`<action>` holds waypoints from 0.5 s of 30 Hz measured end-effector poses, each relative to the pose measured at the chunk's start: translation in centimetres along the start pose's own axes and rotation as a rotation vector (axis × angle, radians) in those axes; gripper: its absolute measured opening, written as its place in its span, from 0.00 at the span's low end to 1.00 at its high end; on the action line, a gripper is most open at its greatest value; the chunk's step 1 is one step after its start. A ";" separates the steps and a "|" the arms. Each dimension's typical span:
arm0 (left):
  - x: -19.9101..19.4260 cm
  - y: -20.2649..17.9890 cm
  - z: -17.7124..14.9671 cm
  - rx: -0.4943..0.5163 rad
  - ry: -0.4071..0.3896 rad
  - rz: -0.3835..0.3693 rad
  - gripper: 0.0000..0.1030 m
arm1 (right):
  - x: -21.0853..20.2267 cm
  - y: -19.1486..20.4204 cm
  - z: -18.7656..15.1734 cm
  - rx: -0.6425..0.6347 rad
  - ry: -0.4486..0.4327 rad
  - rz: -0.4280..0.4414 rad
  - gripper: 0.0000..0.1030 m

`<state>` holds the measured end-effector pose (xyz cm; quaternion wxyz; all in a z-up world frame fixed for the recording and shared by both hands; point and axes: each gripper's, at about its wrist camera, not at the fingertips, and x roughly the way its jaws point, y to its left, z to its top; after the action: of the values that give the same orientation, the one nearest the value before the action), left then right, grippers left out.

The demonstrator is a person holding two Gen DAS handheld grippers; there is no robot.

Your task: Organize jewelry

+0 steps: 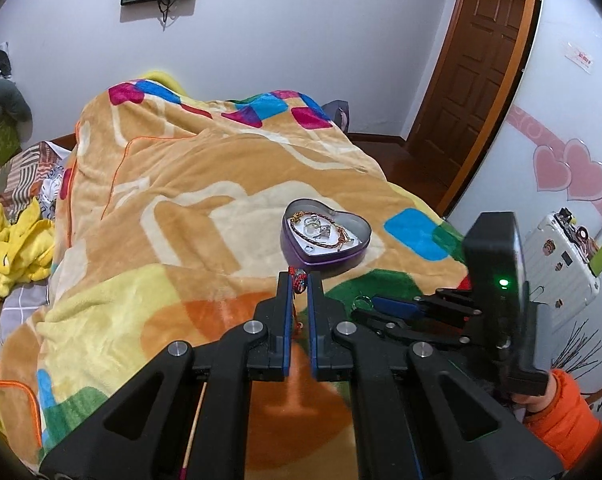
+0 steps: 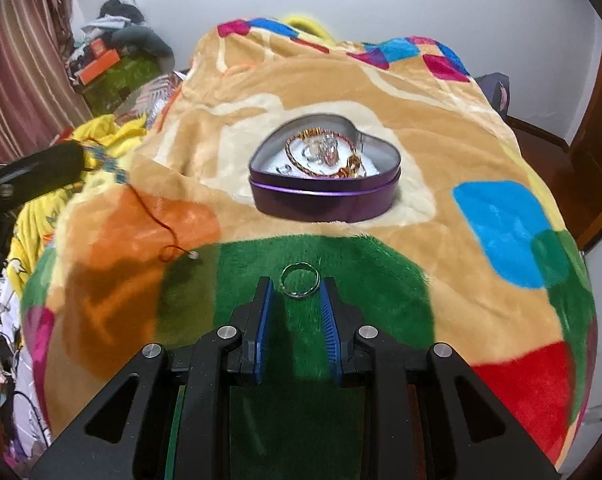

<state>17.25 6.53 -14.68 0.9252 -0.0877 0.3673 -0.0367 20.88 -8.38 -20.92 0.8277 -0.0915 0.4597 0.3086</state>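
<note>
A purple heart-shaped tin [image 1: 325, 254] [image 2: 325, 196] sits on the blanket and holds several bracelets and rings. My left gripper [image 1: 299, 280] is shut on a multicolour beaded bracelet [image 1: 299, 278], just in front of the tin; in the right wrist view the bracelet [image 2: 109, 164] hangs from it with a red cord [image 2: 157, 220] trailing onto the blanket. My right gripper [image 2: 299, 286] is shut on a silver ring [image 2: 300, 280], held at the fingertips over the green patch, short of the tin. It also shows in the left wrist view [image 1: 363, 306] at the right.
A colourful plush blanket [image 1: 205, 208] [image 2: 461, 152] covers the bed. Yellow clothes [image 1: 13, 248] lie at the left. A white suitcase [image 1: 561, 264] and a wooden door [image 1: 473, 64] are at the right. A cluttered pile [image 2: 117, 52] stands at the far left.
</note>
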 end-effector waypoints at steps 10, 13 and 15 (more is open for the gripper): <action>-0.3 -0.3 0.4 0.005 -0.012 -0.011 0.05 | -1.4 0.0 -0.3 0.002 -0.050 0.002 0.19; -0.6 -0.7 0.8 0.007 -0.027 -0.015 0.05 | -2.5 -0.1 -0.2 0.004 -0.077 0.000 0.19; -0.8 -0.9 1.1 0.010 -0.035 -0.017 0.05 | -3.3 -0.3 0.1 0.011 -0.099 0.001 0.19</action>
<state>17.41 5.89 -13.15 0.9317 -0.0870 0.3499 -0.0446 19.83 -9.95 -18.17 0.8498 -0.0713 0.4198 0.3107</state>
